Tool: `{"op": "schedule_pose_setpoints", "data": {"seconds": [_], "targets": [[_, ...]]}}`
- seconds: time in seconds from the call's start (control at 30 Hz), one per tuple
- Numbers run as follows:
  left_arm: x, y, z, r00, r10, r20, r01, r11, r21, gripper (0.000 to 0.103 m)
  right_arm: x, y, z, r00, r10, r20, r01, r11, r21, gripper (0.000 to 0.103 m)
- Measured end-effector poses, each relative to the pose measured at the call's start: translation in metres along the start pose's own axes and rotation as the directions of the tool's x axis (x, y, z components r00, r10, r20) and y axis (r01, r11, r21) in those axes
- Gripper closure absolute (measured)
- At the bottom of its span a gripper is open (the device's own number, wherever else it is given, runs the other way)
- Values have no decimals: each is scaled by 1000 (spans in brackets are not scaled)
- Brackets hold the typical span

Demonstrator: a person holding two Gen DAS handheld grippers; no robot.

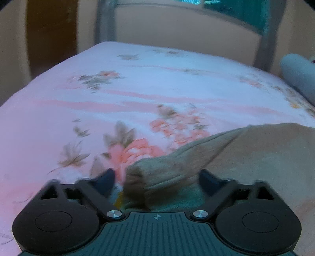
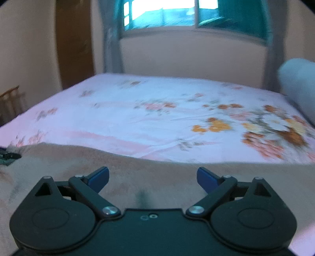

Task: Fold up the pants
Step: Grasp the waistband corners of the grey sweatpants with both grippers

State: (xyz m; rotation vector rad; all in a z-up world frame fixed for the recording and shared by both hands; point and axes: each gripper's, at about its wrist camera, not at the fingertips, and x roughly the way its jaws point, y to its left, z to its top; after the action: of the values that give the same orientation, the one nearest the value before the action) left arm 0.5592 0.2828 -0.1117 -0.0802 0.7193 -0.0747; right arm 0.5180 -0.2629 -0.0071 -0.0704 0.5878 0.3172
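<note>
Tan pants (image 1: pixel 256 157) lie on a bed with a pink floral sheet (image 1: pixel 137 88). In the left wrist view, blurred by motion, a bunched, ribbed edge of the pants (image 1: pixel 177 157) reaches in between the fingers of my left gripper (image 1: pixel 157 175). Its jaws stand apart, and a gap shows between the left finger (image 1: pixel 107 180) and the cloth. In the right wrist view my right gripper (image 2: pixel 152 175) is open just above the flat tan pants (image 2: pixel 59 163), with nothing pinched between its blue pads (image 2: pixel 205 176).
A grey-blue bolster (image 1: pixel 299 78) lies along the bed's right side, seen again as the bolster (image 2: pixel 299 86). Behind the bed are a grey frame post (image 1: pixel 263 49), a bright window (image 2: pixel 167 13) and a brown door (image 2: pixel 74 43). A wooden chair (image 2: pixel 11 98) stands at the left.
</note>
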Motion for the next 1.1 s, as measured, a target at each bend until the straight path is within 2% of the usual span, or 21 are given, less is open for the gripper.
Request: {"op": "schedule_pose_setpoints", "data": {"seconds": [0.03,0.07,0.13,0.27,0.3,0.4,0.5,0.63,0.7,0.77,0.8,0.87,0.97,1.1], "targets": [[0,0,1,1000,2,9,-2,1000,-18,60,10,-1,4,1000,16,-14,-17,1000,-21,16],[0,0,3,1000,0,8,0,1000,-30,69,20,-2,7,999,27,-29,-29,999,-42,17],[-5,1,2,999,-37,19,38,998,-40,79,34,-3,11,997,57,-44,-61,995,-84,21],[-22,4,8,996,-65,61,68,996,-52,81,55,0,10,986,142,-84,-155,972,-174,32],[-28,5,10,994,-72,78,76,996,-56,81,60,2,9,983,157,-100,-175,964,-201,38],[-37,6,14,993,-79,85,84,995,-57,81,78,9,6,978,140,-153,-181,935,-306,49],[-35,4,15,996,-63,55,65,997,-38,81,88,14,4,976,122,-180,-184,904,-387,51],[-26,3,16,998,-51,32,52,998,-36,81,93,18,8,969,122,-216,-207,879,-429,49],[-22,3,13,999,-45,18,45,998,-37,81,98,18,8,961,123,-248,-221,881,-419,50],[-19,1,10,999,-34,7,34,999,-26,81,101,20,8,949,141,-281,-248,884,-396,73],[-20,0,9,999,-30,10,31,999,-23,81,100,22,8,946,147,-288,-257,882,-395,103],[-26,-1,11,999,-32,33,33,999,-21,81,94,28,9,957,114,-267,-220,885,-410,103],[-48,0,17,993,-66,96,66,998,4,81,64,28,16,973,107,-203,-182,900,-395,103],[-92,4,24,967,-148,208,140,989,54,81,-2,35,26,989,91,-117,-132,895,-425,103]]}}
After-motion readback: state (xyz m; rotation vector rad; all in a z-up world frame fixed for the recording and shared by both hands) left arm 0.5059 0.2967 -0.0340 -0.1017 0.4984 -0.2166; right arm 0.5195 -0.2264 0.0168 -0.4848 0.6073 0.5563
